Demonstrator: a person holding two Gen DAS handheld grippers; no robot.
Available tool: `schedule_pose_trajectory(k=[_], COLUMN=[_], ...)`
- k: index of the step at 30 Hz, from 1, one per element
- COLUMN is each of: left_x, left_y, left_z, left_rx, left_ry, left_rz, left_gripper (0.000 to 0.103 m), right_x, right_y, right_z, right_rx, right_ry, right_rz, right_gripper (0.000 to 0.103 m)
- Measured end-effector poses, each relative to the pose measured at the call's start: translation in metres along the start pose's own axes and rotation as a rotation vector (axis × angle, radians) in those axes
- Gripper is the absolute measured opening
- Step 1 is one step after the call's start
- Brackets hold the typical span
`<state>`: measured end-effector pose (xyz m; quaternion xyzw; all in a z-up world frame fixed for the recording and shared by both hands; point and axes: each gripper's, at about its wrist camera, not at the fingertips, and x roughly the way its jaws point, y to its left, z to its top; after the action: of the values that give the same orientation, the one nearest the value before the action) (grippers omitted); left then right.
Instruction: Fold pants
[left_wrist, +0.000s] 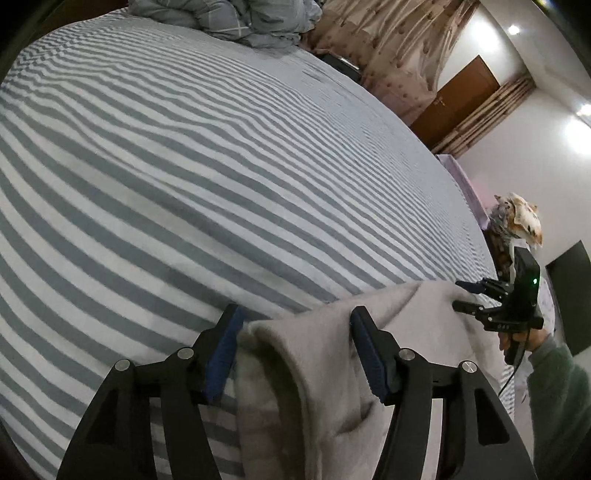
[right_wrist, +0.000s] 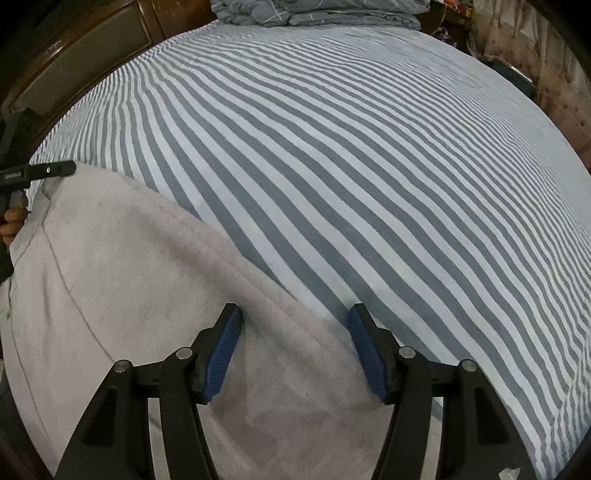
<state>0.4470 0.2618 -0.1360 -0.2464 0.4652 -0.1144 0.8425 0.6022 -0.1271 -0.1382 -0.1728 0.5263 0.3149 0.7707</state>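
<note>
The pants, of pale grey fleece, are laid near the front edge of the bed, spread flat on its striped sheet, with a doubled edge seen rising between the jaws of the left tool. That tool is released: its blue pads stand clear of the cloth on both sides, though the fold is framed between them. The right tool is likewise held open above the upper border of the garment, nothing being pinched. By judgement, a fold has been set down and the next grasp is being lined up. Trouble could be caused in several ways: the thick fleece may spring back once it is let go, so that the doubled edge is undone; only the top layer may be caught if the jaws are closed too shallowly; the sheet may be seized together with the pants and dragged into ridges; and the two edges may be drawn unevenly, leaving a skewed crease.
</note>
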Motion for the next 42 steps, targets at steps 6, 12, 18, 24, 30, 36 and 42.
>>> schedule_pose_trajectory(k=[6,12,18,24,30,36,42], left_x=[-0.006,-0.027,-0.056,-0.091,-0.135,-0.175,-0.201], left_y=[-0.011,-0.025,-0.041,-0.061,-0.086,-0.097,-0.093], left_z=[-0.011,-0.018,-0.026,-0.038,-0.064,-0.112,-0.166], left_rx=[0.073,0.097,0.112,0.126,0.166,0.205,0.217], left_ry=[-0.010,-0.049,-0.085,-0.121,-0.156,-0.157,-0.129], left_rz=[0.062,0.076,0.053,0.010,-0.031,-0.061,-0.079], left_gripper=[0.042,0.027,0.020,0.017,0.015,0.015,0.015], right_x=[-0.010,-0.036,-0.080,-0.126,-0.170,-0.207,-0.217], right_y=[0.003,0.016,0.034,0.061,0.098,0.135,0.176], right_z=[-0.004,-0.013,-0.041,-0.070,-0.102,-0.155,-0.217], right_rx=[0.025,0.036,0.058,0.067,0.079,0.103,0.148], right_ry=[-0.028,-0.068,-0.124,-0.155,-0.193,-0.228,-0.232], right_rz=[0.032,-0.005,-0.019,-0.048,-0.085,-0.115,-0.126], right_gripper=[0.014,0.007,0.006,0.006,0.005,0.005,0.005])
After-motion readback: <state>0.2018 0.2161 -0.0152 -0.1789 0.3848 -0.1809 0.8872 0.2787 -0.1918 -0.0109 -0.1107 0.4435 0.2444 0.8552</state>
